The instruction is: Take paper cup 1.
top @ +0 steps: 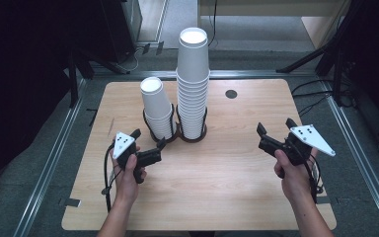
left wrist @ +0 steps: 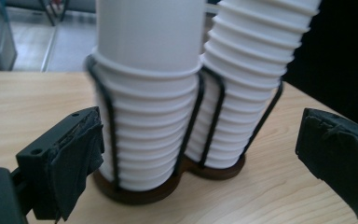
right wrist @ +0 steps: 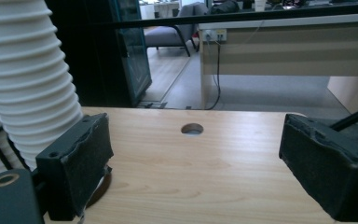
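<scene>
Two stacks of white paper cups stand in a black wire holder [top: 176, 133] with a brown base at the middle of the wooden table [top: 217, 182]. The short stack [top: 155, 106] is on the left, the tall stack [top: 193, 84] on the right. My left gripper [top: 149, 138] is open, just in front of the short stack and apart from it. In the left gripper view the short stack [left wrist: 149, 107] and the tall stack [left wrist: 251, 79] rise between the wide jaws of the left gripper [left wrist: 205, 126]. My right gripper [top: 276, 126] is open and holds nothing, well right of the stacks. In the right gripper view the right gripper [right wrist: 200, 149] has the tall stack [right wrist: 28, 84] at far left.
A round cable hole [top: 231, 94] sits in the table's far right part. Black stand legs [top: 306, 59] and cables lie on the floor around the table. A desk [right wrist: 284, 51] stands beyond the far edge.
</scene>
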`<move>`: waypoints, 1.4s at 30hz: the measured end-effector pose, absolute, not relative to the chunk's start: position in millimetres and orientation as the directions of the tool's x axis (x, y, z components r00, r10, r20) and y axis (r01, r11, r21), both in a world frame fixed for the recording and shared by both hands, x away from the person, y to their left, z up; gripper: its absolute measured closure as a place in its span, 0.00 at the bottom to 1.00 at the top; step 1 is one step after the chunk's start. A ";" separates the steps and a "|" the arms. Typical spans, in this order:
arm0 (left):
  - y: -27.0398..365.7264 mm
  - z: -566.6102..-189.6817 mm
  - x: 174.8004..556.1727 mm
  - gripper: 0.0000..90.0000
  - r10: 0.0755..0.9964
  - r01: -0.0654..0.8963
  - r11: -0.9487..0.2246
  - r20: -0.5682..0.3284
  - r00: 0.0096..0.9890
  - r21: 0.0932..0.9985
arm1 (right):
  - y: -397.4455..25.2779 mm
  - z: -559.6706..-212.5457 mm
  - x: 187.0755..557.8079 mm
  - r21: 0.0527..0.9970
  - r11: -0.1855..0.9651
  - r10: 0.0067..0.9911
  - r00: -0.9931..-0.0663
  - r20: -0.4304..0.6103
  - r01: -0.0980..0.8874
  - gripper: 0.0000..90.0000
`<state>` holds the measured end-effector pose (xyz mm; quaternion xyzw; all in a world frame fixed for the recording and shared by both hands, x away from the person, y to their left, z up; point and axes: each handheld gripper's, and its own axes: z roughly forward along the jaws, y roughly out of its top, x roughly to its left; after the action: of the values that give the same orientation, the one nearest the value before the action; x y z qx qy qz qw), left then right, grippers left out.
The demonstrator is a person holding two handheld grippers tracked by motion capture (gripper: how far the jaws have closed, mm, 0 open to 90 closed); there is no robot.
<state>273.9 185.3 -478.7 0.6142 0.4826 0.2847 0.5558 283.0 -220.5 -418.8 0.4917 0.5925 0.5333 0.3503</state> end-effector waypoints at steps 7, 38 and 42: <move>167.0 -473.4 282.4 0.01 0.908 0.286 0.048 -0.161 0.387 0.957 | -203.3 -400.0 288.0 0.978 -0.073 0.940 -0.315 0.133 0.197 0.10; 114.9 -452.1 311.3 0.01 0.910 0.294 0.003 -0.125 0.396 0.956 | -122.8 -342.5 316.6 0.987 -0.059 0.874 -0.471 0.123 0.147 0.04; 112.0 -448.1 316.5 0.01 0.916 0.277 0.028 -0.136 0.377 0.960 | -112.1 -336.4 321.3 0.987 -0.059 0.866 -0.484 0.125 0.151 0.04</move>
<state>316.5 112.0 -448.1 0.6308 0.4730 0.2964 0.5389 321.3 -112.1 -336.4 0.4112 0.6180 0.6002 0.2980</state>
